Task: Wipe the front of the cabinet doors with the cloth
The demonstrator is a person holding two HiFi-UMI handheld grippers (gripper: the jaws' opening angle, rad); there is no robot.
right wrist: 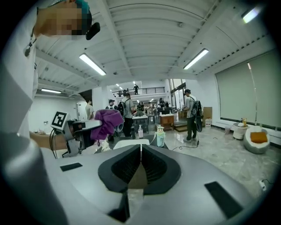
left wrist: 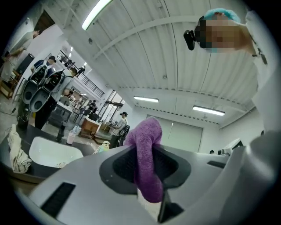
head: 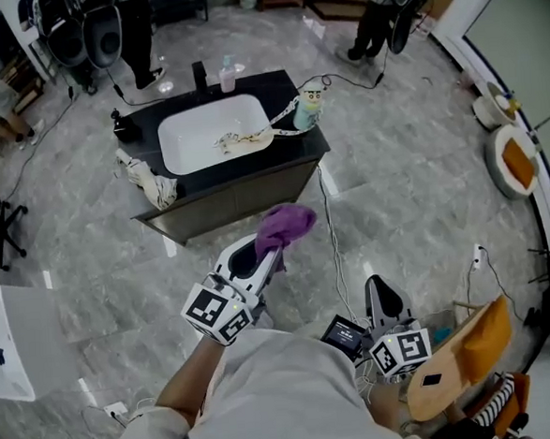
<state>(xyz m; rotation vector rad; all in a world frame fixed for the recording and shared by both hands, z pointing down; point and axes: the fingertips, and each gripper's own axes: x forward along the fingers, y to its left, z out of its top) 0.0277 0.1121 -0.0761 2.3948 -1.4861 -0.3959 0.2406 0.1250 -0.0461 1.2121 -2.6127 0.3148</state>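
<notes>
Two grippers hang near the cabinet doors (head: pixel 245 199). The left gripper (head: pixel 275 251) clamps the purple cloth (head: pixel 285 224), whose long axis runs past the jaw tips toward the doors without touching them. The right gripper (head: pixel 382 295) is closed on nothing.

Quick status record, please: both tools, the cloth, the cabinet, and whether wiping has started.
left tool: shut on cloth, raised toward the cabinet
right tool: shut, nothing between the jaws, held low beside the person
cloth: purple, bunched, sticking out past the jaws
cabinet: dark, white sink on top, doors facing the person
contact: cloth appears apart from the doors
wiping: not yet begun
</notes>
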